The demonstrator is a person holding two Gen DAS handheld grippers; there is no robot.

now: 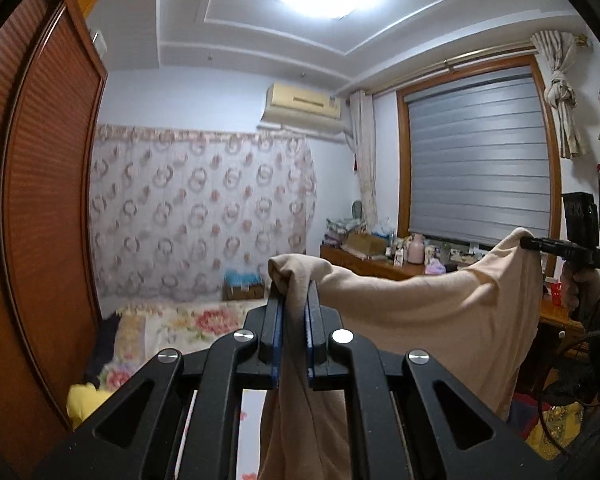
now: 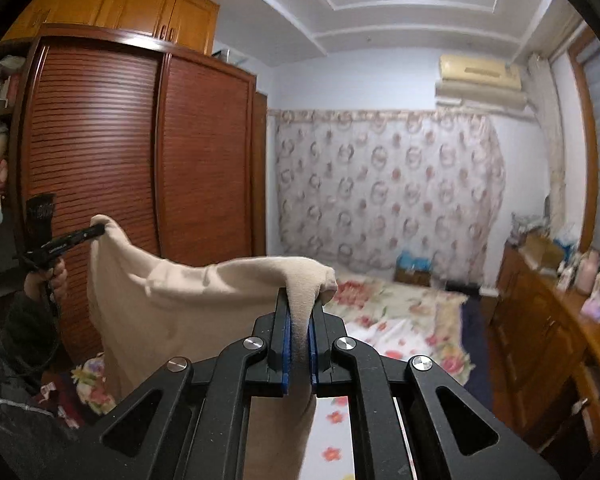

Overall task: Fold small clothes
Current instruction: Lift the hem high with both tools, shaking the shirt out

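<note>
A beige garment [image 1: 428,312] hangs stretched in the air between both grippers, high above the bed. My left gripper [image 1: 294,288] is shut on one top corner of it, cloth bunched over the blue pads and draping down below. In the same view the right gripper [image 1: 526,242] pinches the other top corner at the far right. From the right wrist view, my right gripper [image 2: 300,296] is shut on its corner of the beige garment [image 2: 172,304], and the left gripper [image 2: 98,230] holds the opposite corner at the left, with a hand [image 2: 50,280] on its grip.
A bed with a floral cover [image 2: 400,320] lies below and ahead. A louvred wooden wardrobe [image 2: 140,168] stands on the left. A wooden dresser [image 2: 548,320] crowded with bottles runs along the right wall under a window with grey blinds [image 1: 476,160]. A yellow cloth [image 1: 84,400] lies on the bed.
</note>
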